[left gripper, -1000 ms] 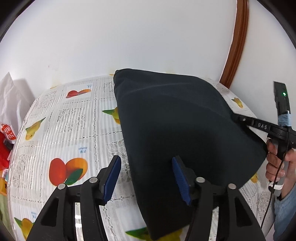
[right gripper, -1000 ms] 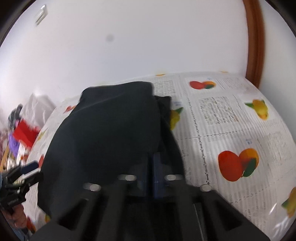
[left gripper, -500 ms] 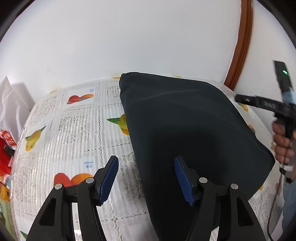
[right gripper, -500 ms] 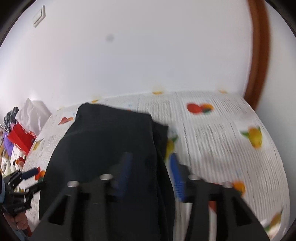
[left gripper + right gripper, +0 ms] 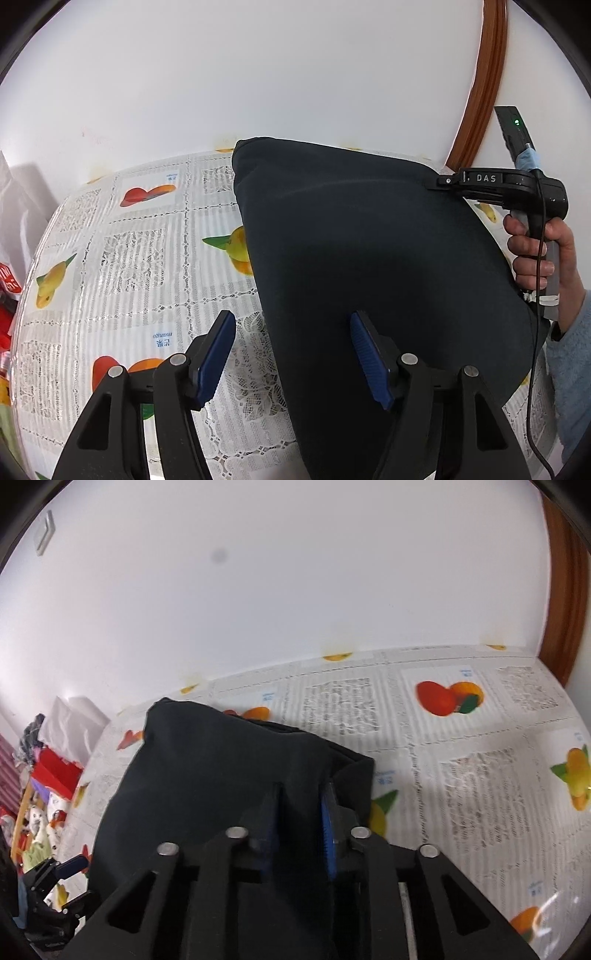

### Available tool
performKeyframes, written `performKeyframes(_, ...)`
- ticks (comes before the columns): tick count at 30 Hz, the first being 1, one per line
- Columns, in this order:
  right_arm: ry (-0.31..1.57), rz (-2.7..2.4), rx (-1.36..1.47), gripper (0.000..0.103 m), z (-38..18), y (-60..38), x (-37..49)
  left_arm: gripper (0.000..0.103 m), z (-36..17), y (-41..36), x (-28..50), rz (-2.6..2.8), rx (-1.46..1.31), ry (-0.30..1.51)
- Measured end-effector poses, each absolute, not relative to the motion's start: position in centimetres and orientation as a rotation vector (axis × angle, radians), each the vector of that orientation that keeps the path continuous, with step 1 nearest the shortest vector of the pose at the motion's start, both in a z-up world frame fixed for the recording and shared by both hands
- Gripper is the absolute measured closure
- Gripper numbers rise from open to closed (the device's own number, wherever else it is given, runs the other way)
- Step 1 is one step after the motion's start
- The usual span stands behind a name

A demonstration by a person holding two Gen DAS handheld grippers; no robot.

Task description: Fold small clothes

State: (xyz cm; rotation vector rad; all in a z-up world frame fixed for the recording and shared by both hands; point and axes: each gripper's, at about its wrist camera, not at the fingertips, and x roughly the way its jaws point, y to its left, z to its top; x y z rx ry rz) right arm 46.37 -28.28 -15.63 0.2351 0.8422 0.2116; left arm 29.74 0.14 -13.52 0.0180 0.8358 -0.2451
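Nearest the left claw (image 5: pixel 291 354), nothing is gripped: its blue ribbed pads (image 5: pixel 369 363) are spread wide, the left pad over bare cloth of the counter (image 5: pixel 140 258), the right pad over the near part of the dark garment (image 5: pixel 369 258). That spread matches both earlier views, so no hold has been taken on this side.

The change lies with the right claw (image 5: pixel 301 825). Half a second ago its pads were parted above the garment (image 5: pixel 207 775); a second ago they were pressed together. Now they are drawn in around a raised ridge of fabric, though a narrow gap can be made out between them, so a firm clamp cannot be confirmed. From the left wrist view, this claw (image 5: pixel 441 181) is seen at the garment's far right corner. A fresh pinch for the next fold is judged to be under way.

The garment is a matte, navy-black knit, soft and thick, lying in a broad folded slab ahead of both claws, with a rounded far corner and a second layer visible along its right edge. Beneath it, a glossy plastic cover printed with fruit and lace squares is seen, and beyond that a plain white wall (image 5: pixel 295 572).
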Motion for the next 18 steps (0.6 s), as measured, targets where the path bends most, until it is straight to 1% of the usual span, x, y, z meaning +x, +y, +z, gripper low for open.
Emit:
performKeyframes(3,0.897,0.174,0.209,0.071,-16.0,-28.6,46.6,0.04,-13.5,0.2,29.6,-0.245,0.015,0.84)
performKeyframes(6,0.884,0.123,0.141,0.072,-15.1,-28.4,44.3,0.041,-13.3,0.2,28.8,-0.244,0.006,0.846)
performKeyframes(10,0.848,0.125,0.041,0.071,-14.2,-27.5,38.7,0.041,-13.2,0.1,27.1,-0.25,0.01,0.848)
performKeyframes(12,0.845,0.16,0.025,0.069,-14.5,-27.1,36.1,0.041,-13.0,0.1,26.2,-0.251,0.003,0.852)
performKeyframes(14,0.861,0.098,-0.022,0.069,-15.2,-27.0,33.1,0.041,-12.8,0.1,25.0,-0.246,-0.001,0.852)
performKeyframes(18,0.882,-0.019,0.016,0.069,-15.3,-28.4,29.0,0.041,-11.7,0.2,22.1,-0.235,-0.012,0.836)
